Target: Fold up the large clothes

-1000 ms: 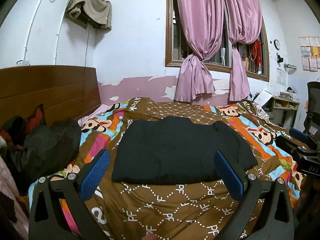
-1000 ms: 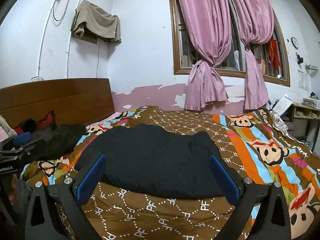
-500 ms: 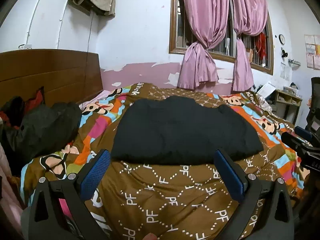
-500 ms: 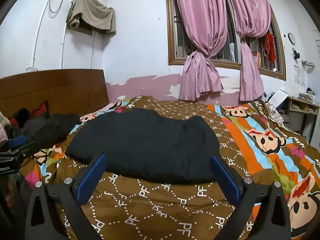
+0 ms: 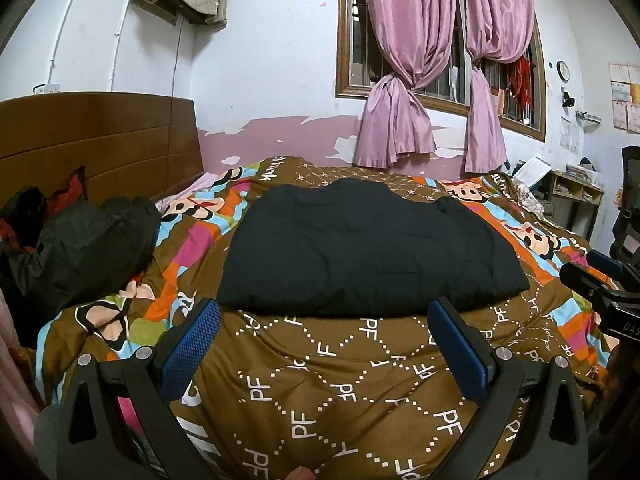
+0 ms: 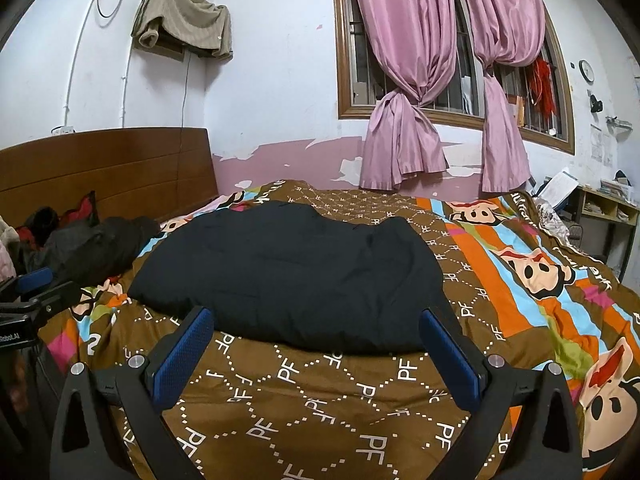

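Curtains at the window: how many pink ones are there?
2. One curtain hangs tied at the left part of the window; the second curtain hangs tied to its right. Both reach below the window frame.

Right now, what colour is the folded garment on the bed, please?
Black, clearest in the left wrist view.

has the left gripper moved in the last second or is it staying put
Yes. The left gripper has pulled back from the black garment and tilted down: more quilt shows before the garment's near edge.
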A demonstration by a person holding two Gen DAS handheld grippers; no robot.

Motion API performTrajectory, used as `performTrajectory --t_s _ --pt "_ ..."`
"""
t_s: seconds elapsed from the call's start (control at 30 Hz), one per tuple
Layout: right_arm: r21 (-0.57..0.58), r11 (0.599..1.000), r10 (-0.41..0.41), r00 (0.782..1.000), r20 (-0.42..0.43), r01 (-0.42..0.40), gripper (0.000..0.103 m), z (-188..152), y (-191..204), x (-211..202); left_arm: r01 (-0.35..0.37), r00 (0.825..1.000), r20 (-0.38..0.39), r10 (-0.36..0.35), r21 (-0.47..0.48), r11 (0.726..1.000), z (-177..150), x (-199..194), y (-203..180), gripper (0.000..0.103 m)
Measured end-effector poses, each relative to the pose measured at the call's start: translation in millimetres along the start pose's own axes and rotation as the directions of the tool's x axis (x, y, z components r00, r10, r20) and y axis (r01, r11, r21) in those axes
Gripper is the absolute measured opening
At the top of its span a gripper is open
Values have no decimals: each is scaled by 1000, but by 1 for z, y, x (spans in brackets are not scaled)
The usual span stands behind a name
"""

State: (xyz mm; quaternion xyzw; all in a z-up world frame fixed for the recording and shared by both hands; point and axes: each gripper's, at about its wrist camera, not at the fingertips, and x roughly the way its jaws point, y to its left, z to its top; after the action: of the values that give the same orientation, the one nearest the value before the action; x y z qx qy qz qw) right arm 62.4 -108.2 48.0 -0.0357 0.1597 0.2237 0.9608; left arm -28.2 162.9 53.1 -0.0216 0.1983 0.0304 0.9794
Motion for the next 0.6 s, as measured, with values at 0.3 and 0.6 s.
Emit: performTrajectory --t_s 0.3,0.6 --pt "0 1000 0 1000 -1 0 103 0 0 0 4 1000 0 -4 3 1000 -3 -1 -2 102" --pt "2 1000 1 1000 -3 -1 103 0 0 0 4 1000 0 -4 4 1000 -2 -2 -3 102"
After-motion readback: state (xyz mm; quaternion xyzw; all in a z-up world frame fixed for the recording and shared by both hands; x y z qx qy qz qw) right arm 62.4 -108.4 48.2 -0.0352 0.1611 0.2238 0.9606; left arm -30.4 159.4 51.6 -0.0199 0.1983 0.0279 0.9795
